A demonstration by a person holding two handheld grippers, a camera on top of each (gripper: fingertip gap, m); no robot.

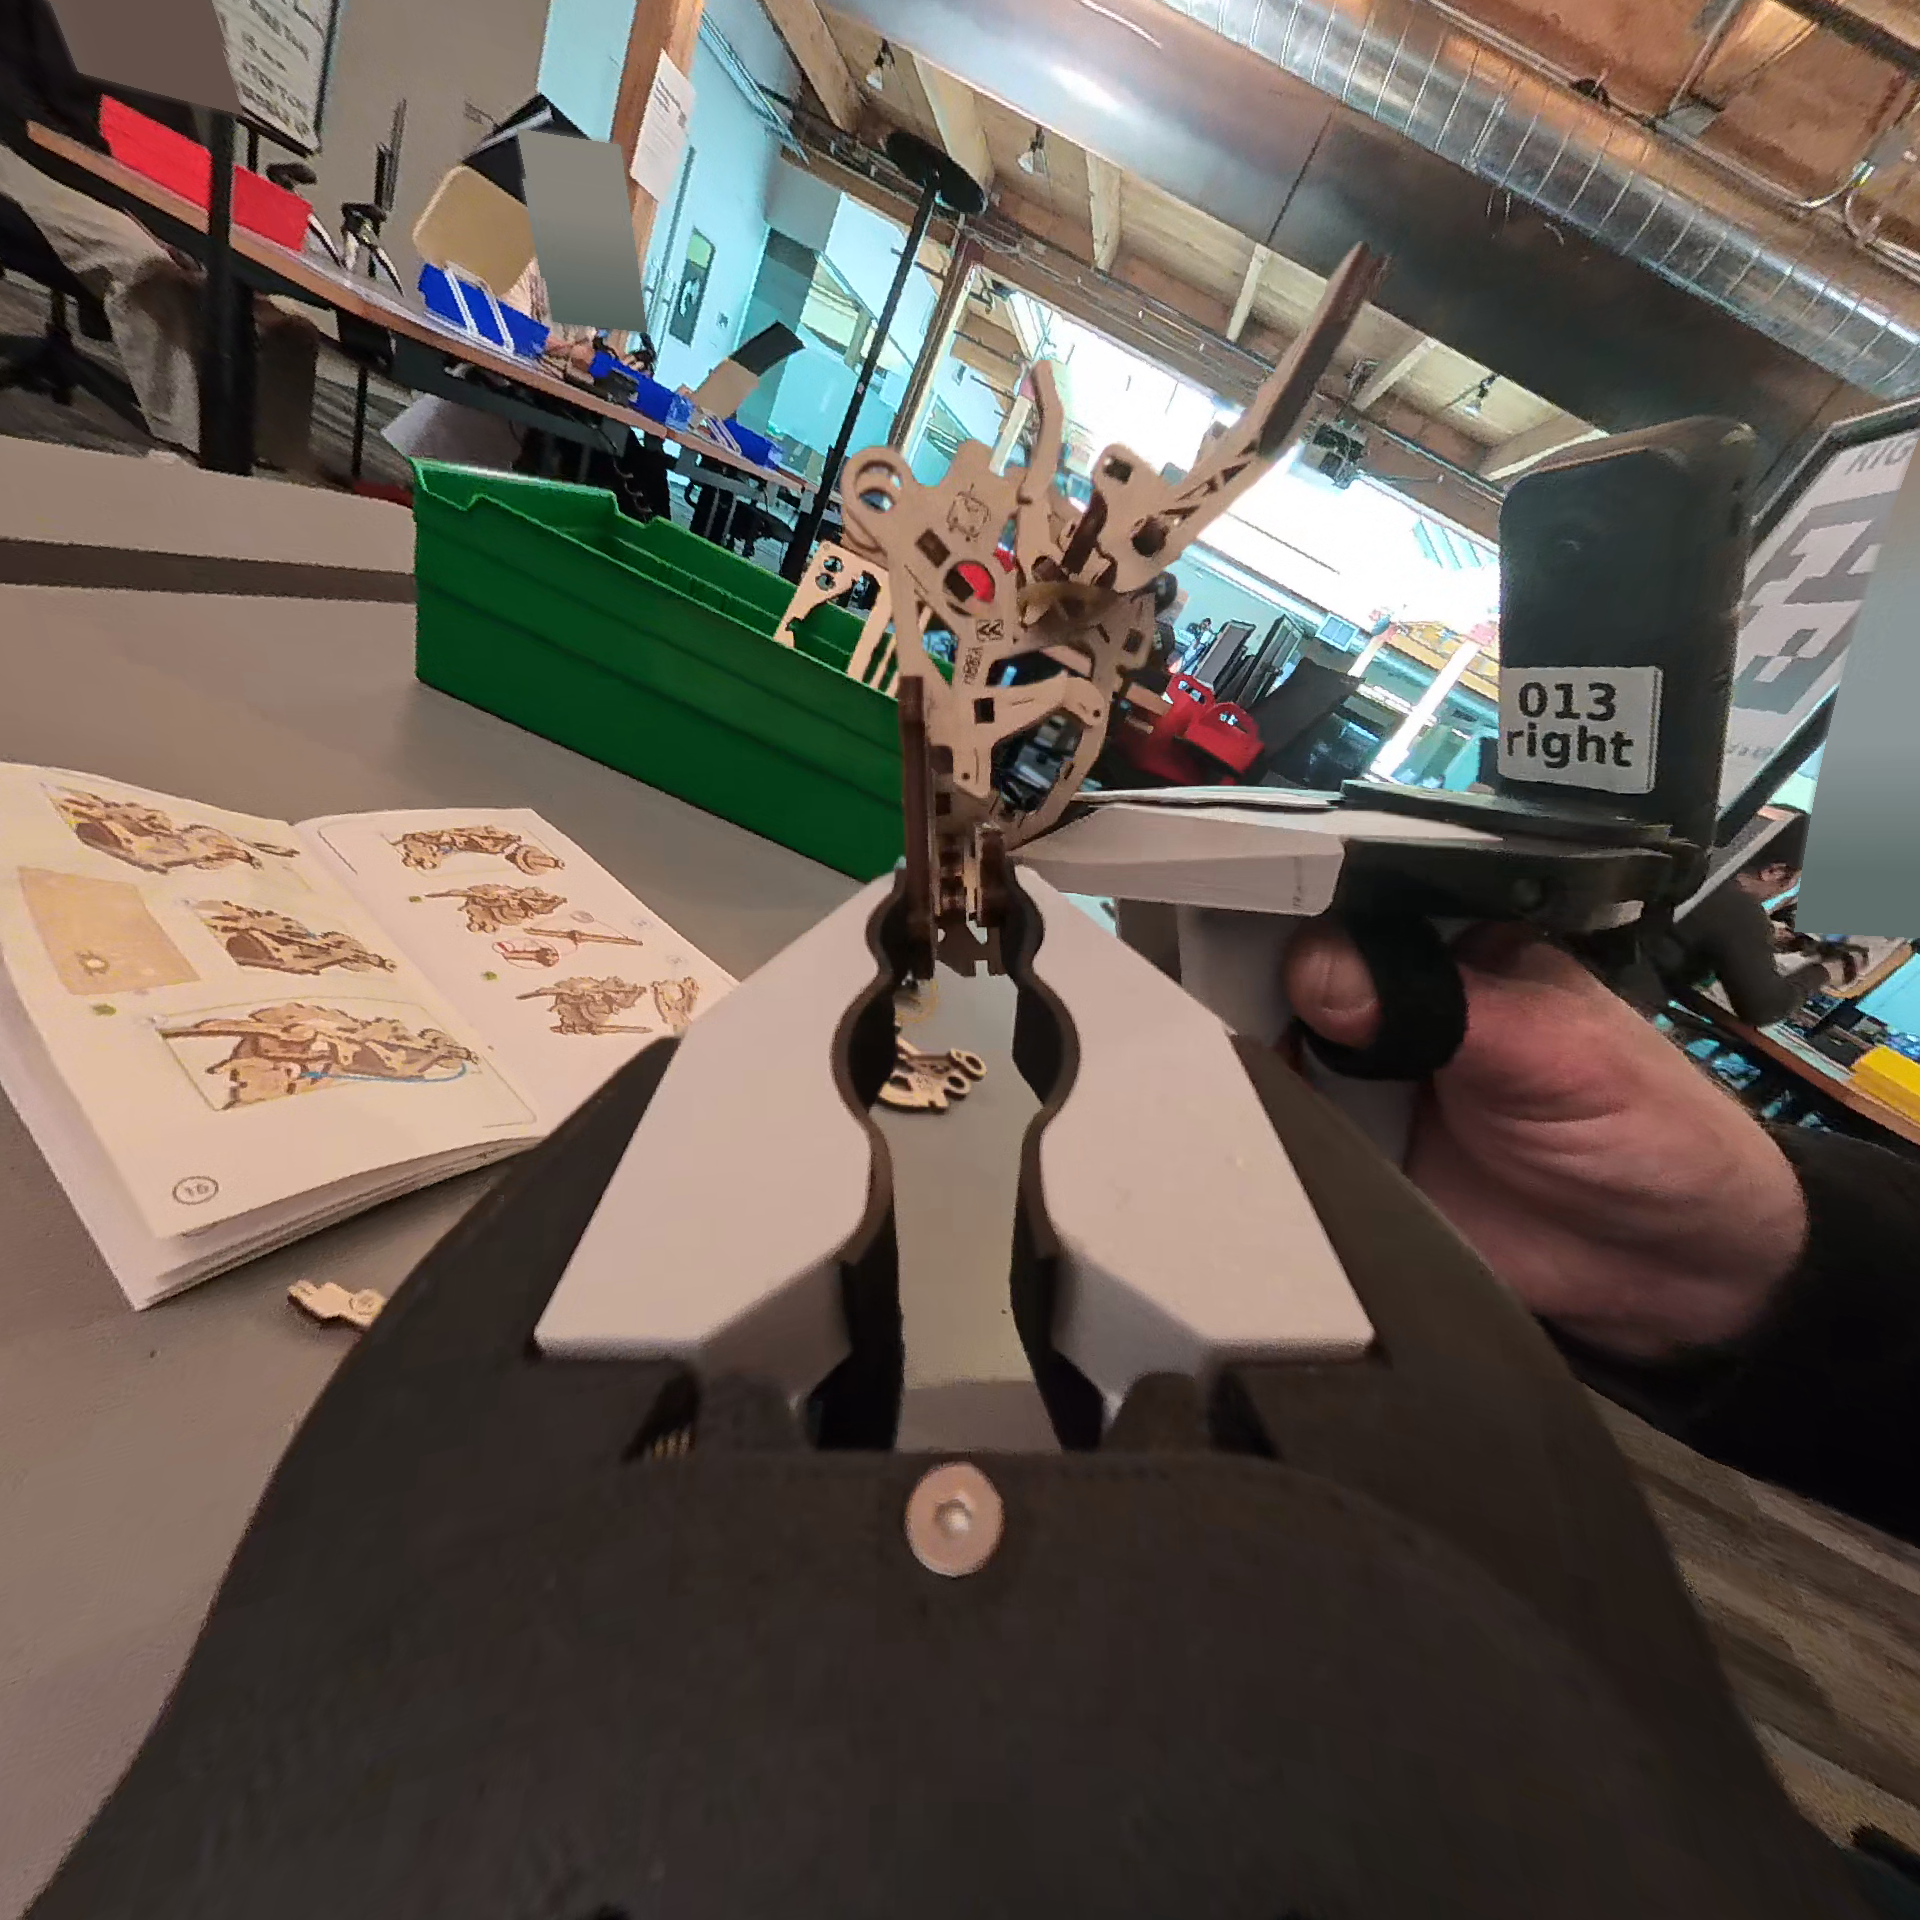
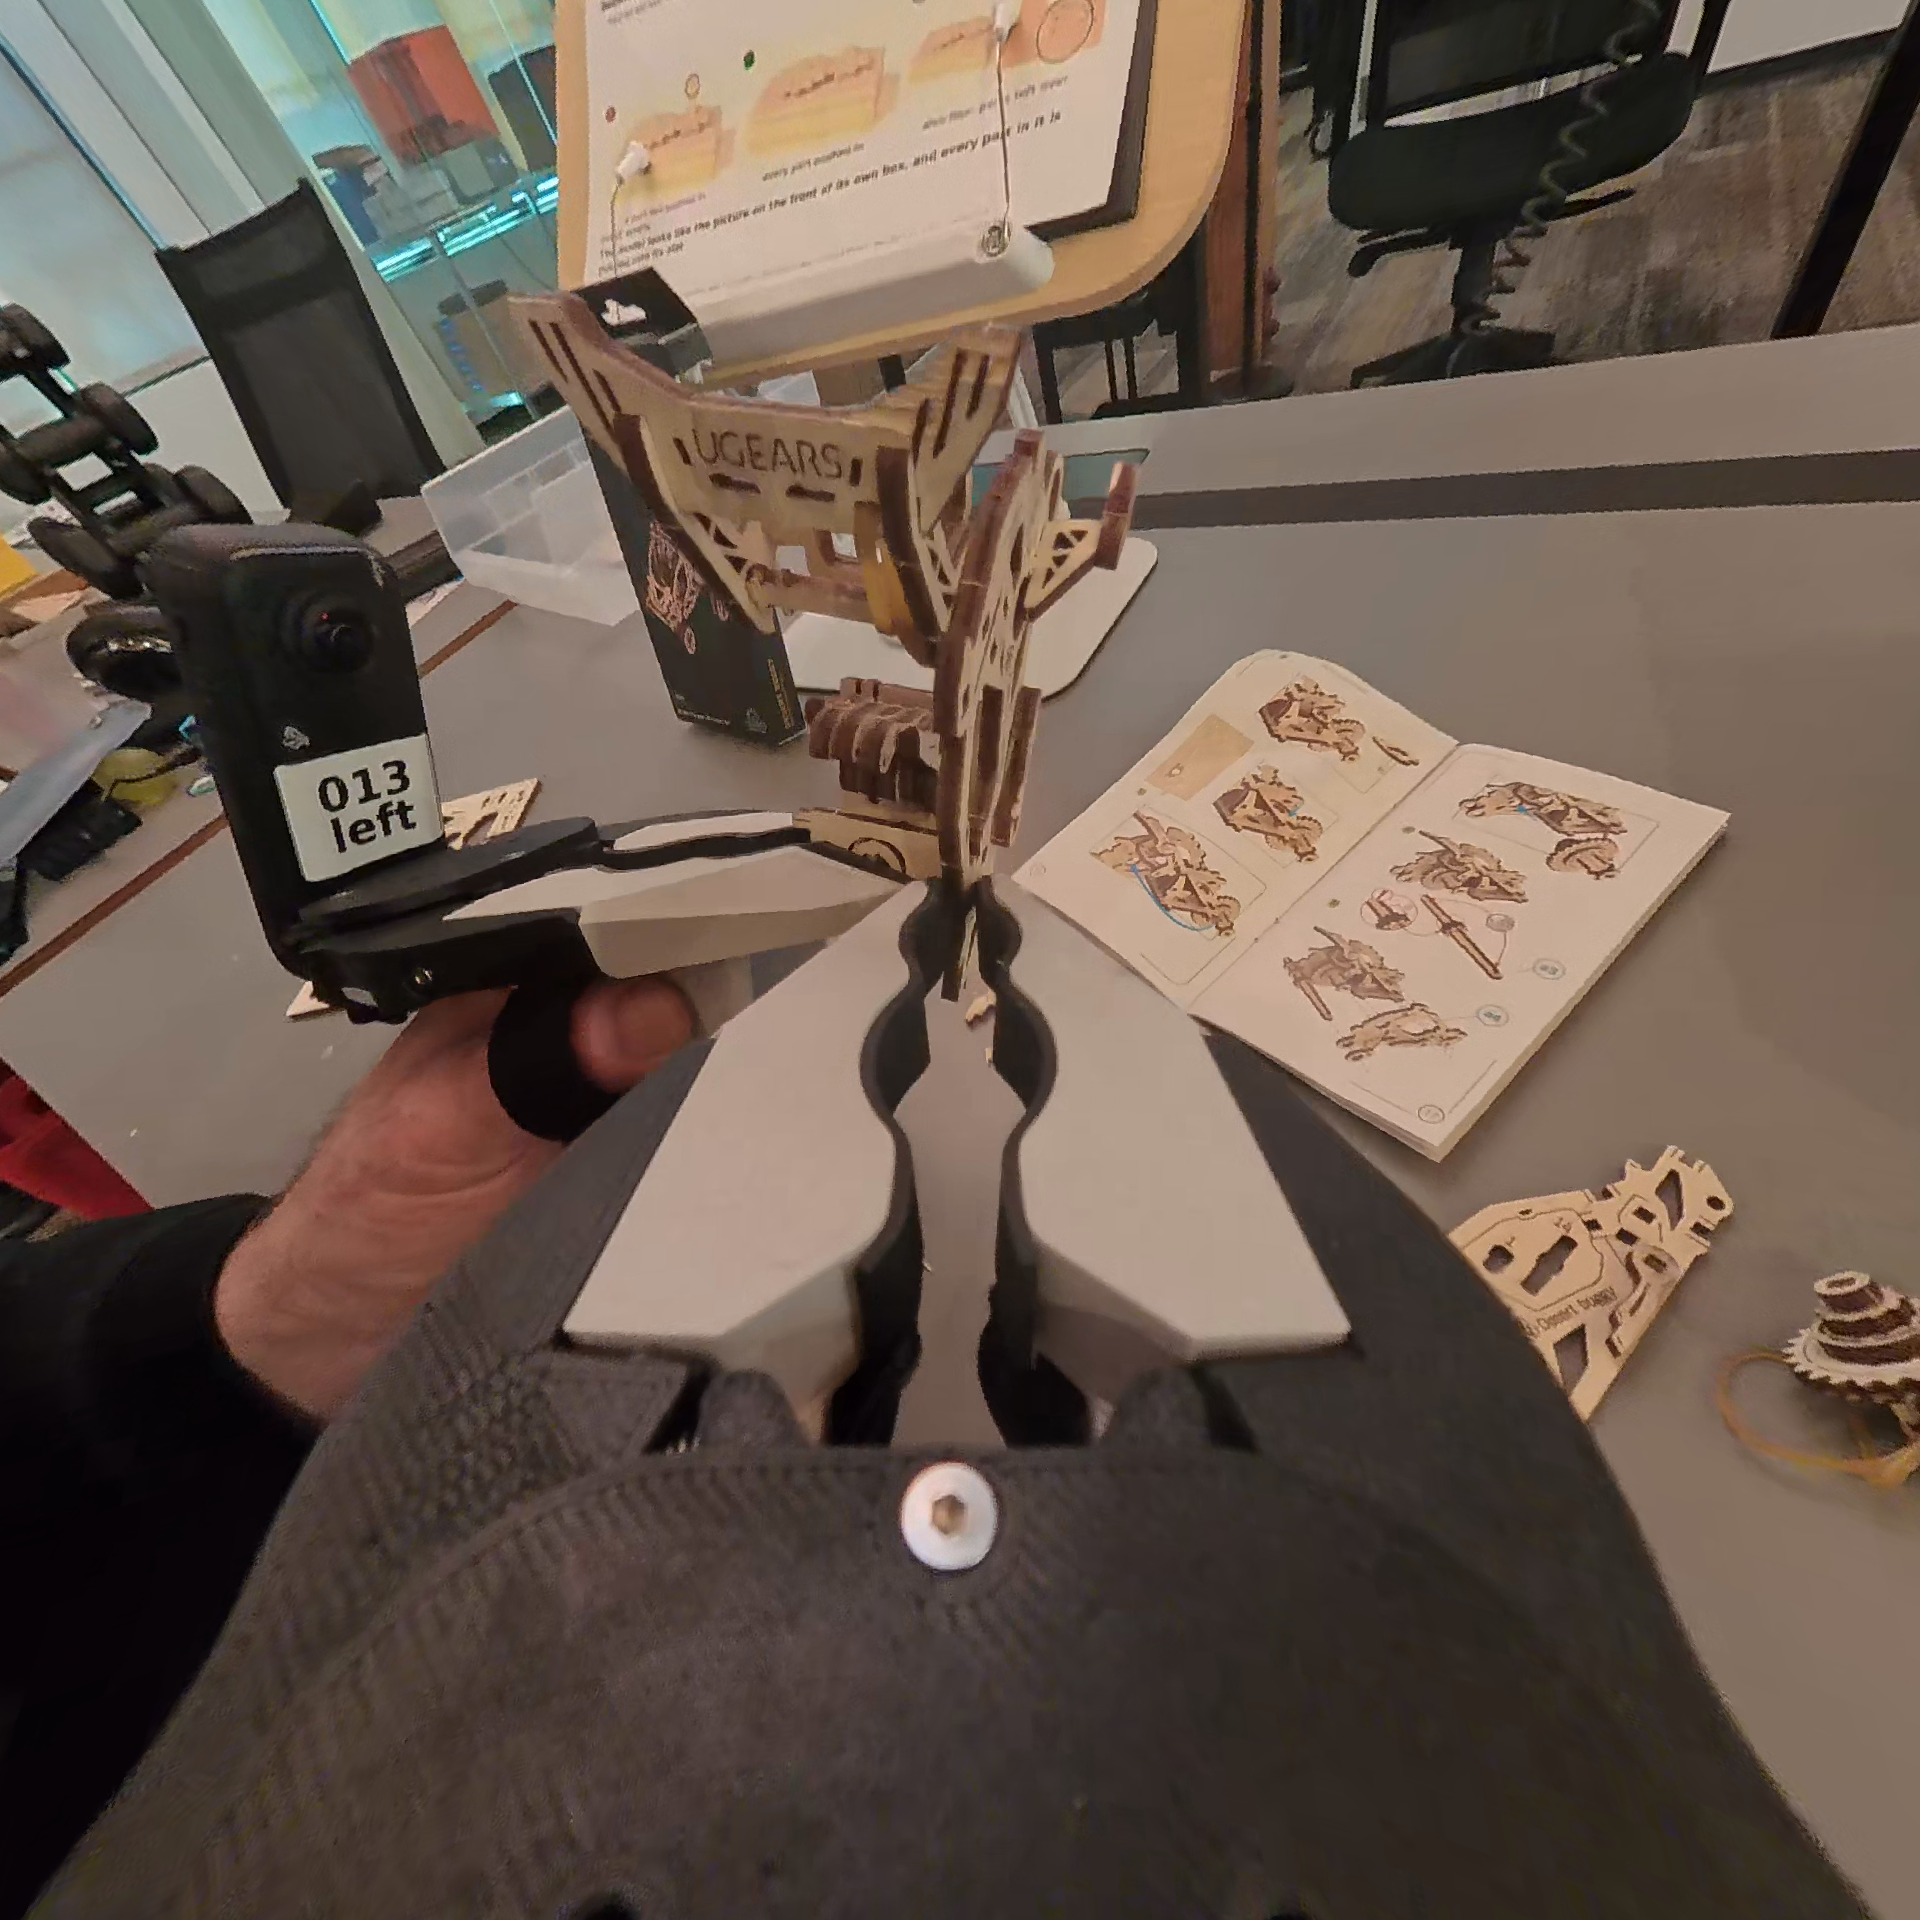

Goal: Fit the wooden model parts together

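Grey table [image 1: 260, 665] below, booklet [image 1: 312, 997] lying open. Left tongs [image 1: 951, 914] level, clamped on model [image 1: 1018, 623] base, held aloft. Right tongs [image 2: 961, 914] crosswise from right, pinching same model's thin edge. Green bin [image 1: 623, 644] behind.

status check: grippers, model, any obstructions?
Left gripper and right gripper both shut on wooden model, held above table. Loose wooden part unfitted. Nothing obstructing.

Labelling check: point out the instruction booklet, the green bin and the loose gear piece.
instruction booklet [image 2: 1371, 894], right wrist view, open right-hand page.
green bin [image 1: 644, 675], left wrist view, its long near wall.
loose gear piece [image 2: 1865, 1345], right wrist view, toothed stack on the table.
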